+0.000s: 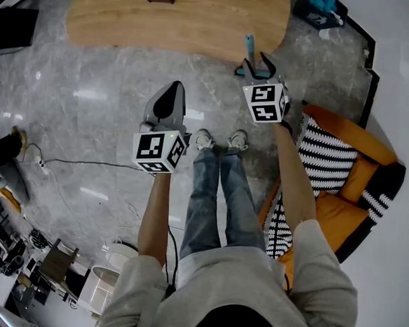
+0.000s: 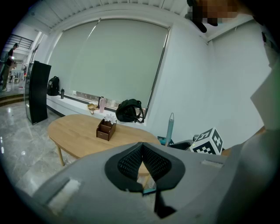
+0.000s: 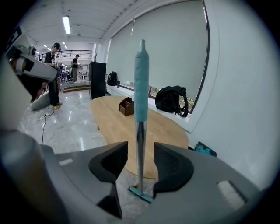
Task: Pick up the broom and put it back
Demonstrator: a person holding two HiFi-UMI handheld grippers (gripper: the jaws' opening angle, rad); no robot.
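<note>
teal-handled broom (image 3: 141,100) upright between parted jaws of the right tool (image 3: 140,151), untouched; left tool (image 2: 142,151) closed, empty.

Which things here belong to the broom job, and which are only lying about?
Job:
- broom, standing upright
- right gripper, open, with the broom's pole between, not gripped

Lying about:
- wooden table
- black backpack
- small wooden box
- orange chair

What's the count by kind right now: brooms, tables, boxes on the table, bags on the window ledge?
Broom: 1
Table: 1
Box: 1
Bags: 2
Total: 5
</note>
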